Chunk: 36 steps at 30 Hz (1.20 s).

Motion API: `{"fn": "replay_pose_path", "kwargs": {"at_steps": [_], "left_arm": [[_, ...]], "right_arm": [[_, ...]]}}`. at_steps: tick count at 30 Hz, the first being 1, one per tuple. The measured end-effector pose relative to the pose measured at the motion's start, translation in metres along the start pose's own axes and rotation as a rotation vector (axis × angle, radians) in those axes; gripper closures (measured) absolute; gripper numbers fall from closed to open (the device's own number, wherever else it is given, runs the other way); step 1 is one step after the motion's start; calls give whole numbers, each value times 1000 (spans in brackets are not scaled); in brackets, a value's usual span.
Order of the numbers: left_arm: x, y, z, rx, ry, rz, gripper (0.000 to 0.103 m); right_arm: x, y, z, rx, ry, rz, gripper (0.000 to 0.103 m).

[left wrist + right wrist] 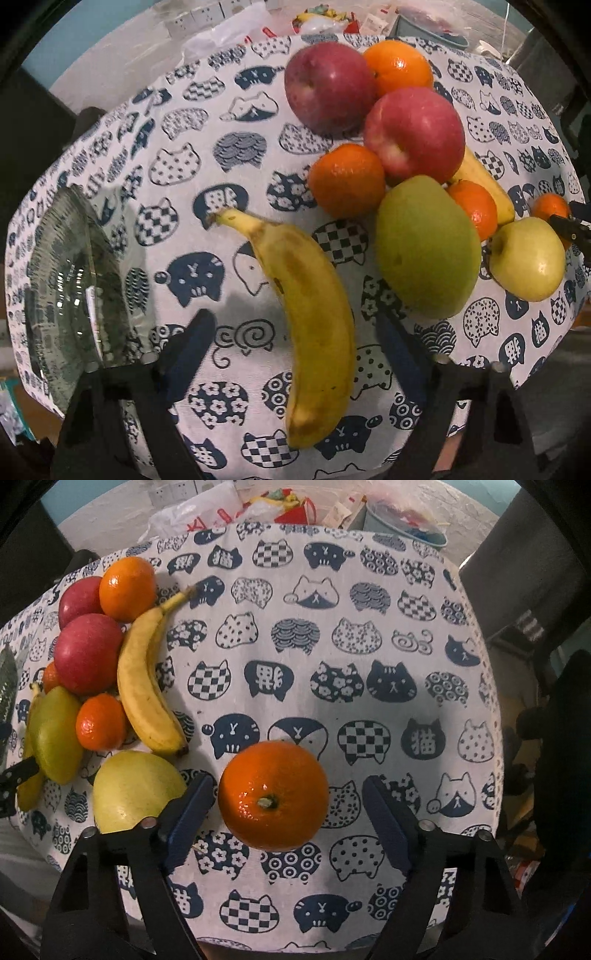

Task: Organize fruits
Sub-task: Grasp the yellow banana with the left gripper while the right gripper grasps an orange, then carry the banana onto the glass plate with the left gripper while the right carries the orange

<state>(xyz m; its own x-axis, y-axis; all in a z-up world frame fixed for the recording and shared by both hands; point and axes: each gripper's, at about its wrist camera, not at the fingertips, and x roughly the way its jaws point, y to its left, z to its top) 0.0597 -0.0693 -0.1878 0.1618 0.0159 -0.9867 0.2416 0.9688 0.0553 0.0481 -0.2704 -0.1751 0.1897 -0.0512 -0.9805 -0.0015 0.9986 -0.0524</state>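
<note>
Left wrist cam: left gripper (295,332) is straddling a curved, speckled banana (314,321), pads spread, not touching; right gripper (290,808) is spread around a glossy, dimpled orange (273,794) on cat-print cloth (369,609).

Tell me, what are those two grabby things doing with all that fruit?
Someone is sorting fruit on a cat-print tablecloth. The left tool sits open around a banana, and the right tool is open around an orange. Neither is gripped yet. A glass bowl waits nearby.
</note>
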Motion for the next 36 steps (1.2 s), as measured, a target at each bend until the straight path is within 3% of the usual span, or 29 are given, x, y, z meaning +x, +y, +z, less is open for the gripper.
{"fn": "replay_pose_path", "kwargs": {"at_steps": [10,19,36], "left_arm": [[16,-6,3,23,6,-65,58],[8,3,-1,47,-23,-75,67],[-43,23,-18,78,-125,-44,68]], "right_arm": [[5,2,-4,2,15,44,36],[2,4,-4,-35,-33,5,38],[-51,31,8,-88,-186,23,38]]}}
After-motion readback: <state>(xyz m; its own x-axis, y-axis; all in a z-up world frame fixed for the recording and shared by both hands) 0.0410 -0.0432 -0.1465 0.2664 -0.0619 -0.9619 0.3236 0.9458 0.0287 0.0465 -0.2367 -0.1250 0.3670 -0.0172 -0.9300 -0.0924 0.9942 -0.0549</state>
